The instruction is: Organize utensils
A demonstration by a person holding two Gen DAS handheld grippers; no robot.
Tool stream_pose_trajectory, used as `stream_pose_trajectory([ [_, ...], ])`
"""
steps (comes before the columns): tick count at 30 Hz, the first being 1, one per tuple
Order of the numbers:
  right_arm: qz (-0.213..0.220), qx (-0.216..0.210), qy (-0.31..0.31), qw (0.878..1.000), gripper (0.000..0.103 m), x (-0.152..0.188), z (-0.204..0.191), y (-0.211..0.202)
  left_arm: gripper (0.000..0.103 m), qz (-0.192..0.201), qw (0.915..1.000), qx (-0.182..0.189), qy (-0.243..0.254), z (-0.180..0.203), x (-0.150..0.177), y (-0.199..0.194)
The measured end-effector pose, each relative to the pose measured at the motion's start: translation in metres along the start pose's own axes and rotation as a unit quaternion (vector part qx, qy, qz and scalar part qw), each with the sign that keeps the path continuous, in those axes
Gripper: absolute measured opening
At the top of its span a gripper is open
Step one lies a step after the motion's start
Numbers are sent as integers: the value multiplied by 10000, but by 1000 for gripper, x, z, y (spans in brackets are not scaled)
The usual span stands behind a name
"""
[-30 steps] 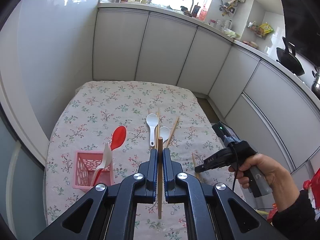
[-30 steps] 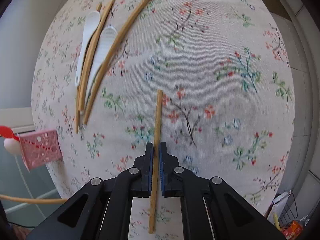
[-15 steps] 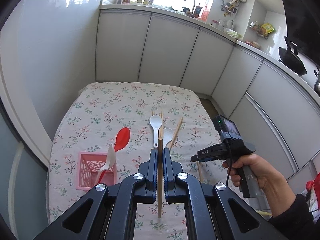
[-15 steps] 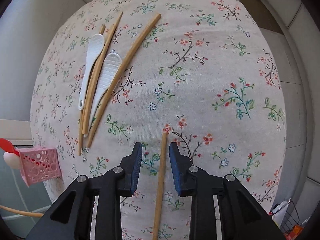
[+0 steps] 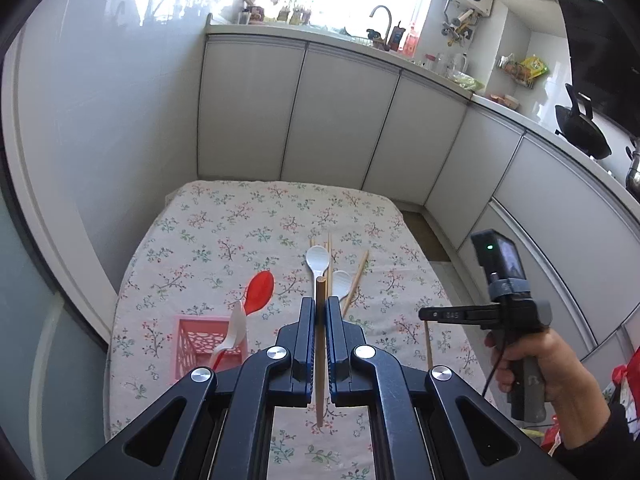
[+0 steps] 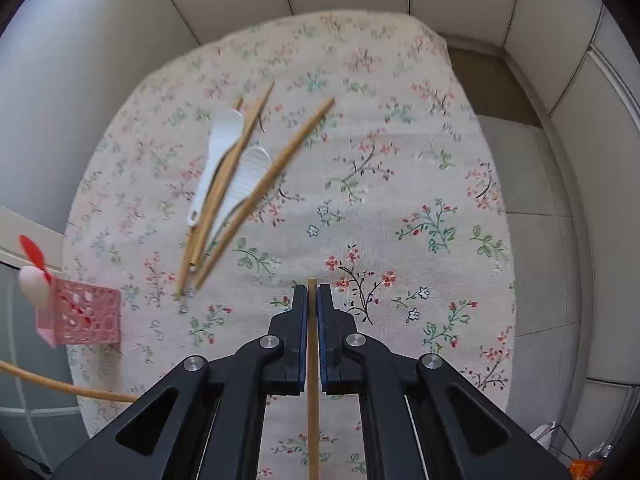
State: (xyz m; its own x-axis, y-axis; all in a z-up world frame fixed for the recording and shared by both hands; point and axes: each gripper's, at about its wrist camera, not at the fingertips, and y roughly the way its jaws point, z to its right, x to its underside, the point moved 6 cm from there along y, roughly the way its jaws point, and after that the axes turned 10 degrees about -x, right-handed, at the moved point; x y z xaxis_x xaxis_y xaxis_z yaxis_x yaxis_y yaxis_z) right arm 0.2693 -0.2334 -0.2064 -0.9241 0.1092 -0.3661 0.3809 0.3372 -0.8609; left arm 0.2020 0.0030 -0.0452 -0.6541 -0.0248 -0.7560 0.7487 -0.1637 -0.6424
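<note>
A flowered table (image 5: 224,240) fills both views, a pink basket (image 6: 86,314) at its left edge holding a red spoon (image 5: 259,288) and a white one. The right hand (image 5: 556,364) grips its tool upright, the right gripper (image 6: 311,300) angled steeply down and clamped on a chopstick (image 6: 313,400). The left gripper (image 5: 320,312) pinches another stick (image 5: 319,360). More chopsticks (image 6: 264,184) and spoons (image 6: 218,152) lie mid-table.

Floral cloth (image 5: 240,240), white cabinets (image 5: 340,120), wok (image 5: 582,130), faucet (image 5: 382,16).
</note>
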Motion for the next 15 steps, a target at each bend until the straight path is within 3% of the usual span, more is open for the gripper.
stream_pose_trajectory([
  [8,1099,-438,-205,9928,4,21,-45,-93,5,893,9957,-30,-251,-21,-22,-71],
  [15,1767,-792,-381,9803,4,40,-76,-140,5,1826,9785,-863,-420,-52,-38,-115],
])
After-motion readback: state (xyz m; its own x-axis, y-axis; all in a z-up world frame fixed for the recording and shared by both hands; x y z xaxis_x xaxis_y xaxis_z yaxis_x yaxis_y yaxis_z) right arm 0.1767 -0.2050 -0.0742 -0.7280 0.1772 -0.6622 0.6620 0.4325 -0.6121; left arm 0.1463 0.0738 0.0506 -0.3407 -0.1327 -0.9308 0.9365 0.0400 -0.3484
